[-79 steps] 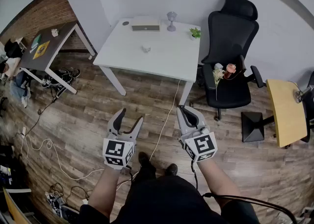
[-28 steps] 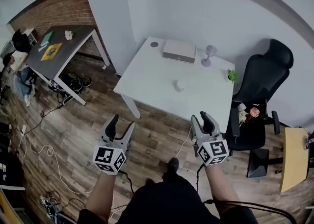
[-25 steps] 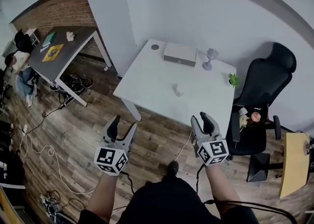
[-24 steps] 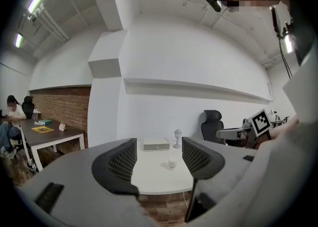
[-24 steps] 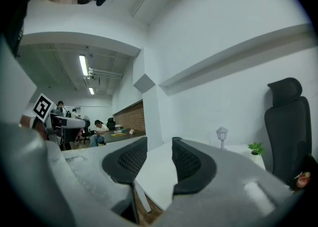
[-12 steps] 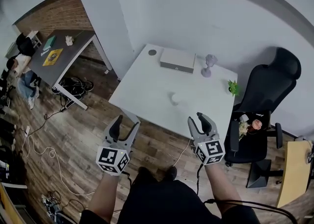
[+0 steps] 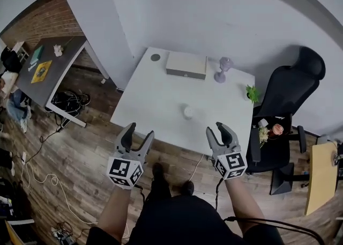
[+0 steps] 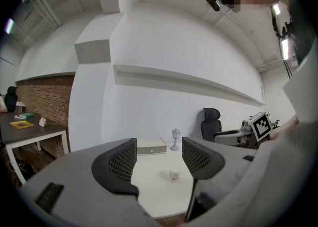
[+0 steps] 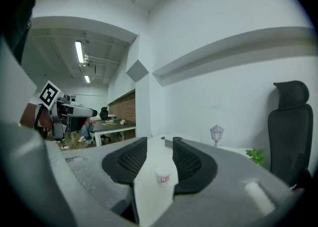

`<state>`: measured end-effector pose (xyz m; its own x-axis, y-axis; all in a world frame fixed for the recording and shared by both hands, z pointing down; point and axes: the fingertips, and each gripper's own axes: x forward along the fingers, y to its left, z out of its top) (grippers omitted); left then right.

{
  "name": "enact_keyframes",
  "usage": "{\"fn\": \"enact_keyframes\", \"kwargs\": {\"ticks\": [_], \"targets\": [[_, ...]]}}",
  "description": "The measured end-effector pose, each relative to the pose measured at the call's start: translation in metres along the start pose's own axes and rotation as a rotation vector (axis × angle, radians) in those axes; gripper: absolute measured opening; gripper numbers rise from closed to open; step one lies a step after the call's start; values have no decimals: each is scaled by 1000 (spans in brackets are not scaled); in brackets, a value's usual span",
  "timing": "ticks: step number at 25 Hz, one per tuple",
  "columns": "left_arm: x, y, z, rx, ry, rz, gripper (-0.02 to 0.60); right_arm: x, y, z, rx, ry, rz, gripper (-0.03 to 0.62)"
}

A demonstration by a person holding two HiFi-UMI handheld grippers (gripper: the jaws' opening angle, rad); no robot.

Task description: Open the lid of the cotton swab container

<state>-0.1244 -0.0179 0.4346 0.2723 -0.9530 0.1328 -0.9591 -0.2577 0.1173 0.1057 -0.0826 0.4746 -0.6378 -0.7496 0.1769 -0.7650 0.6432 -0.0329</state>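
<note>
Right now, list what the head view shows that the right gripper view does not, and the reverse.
Only the head view: the yellow side table at the right edge and the person's shoes on the floor.
Only the right gripper view: the ceiling lights of the room beyond.
Both: the white table, the cotton swab container standing alone near its middle, the small lamp, the potted plant and the black chair.
</note>
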Motion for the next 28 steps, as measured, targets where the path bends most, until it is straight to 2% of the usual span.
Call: {"fn": "enact_keyframes", "kwargs": {"ticks": [8,12,17,23,28], "targets": [[63,69,2,-16,23,-142,281,58,-12,17,-40,15,-129,161],[86,94,-7,-28,49,-209,281,83,-12,15,-74,49,-127,164],[108,108,-23,-44,83,-261,281,96,-21,-11,-57,122,-124,164],[129,107,-36,-43,118,-266,281,115,-17,-68,-109,267,23,185],[143,101,-34,-25,135,-244,281,131,-8,-104,-222,357,202,246]]}}
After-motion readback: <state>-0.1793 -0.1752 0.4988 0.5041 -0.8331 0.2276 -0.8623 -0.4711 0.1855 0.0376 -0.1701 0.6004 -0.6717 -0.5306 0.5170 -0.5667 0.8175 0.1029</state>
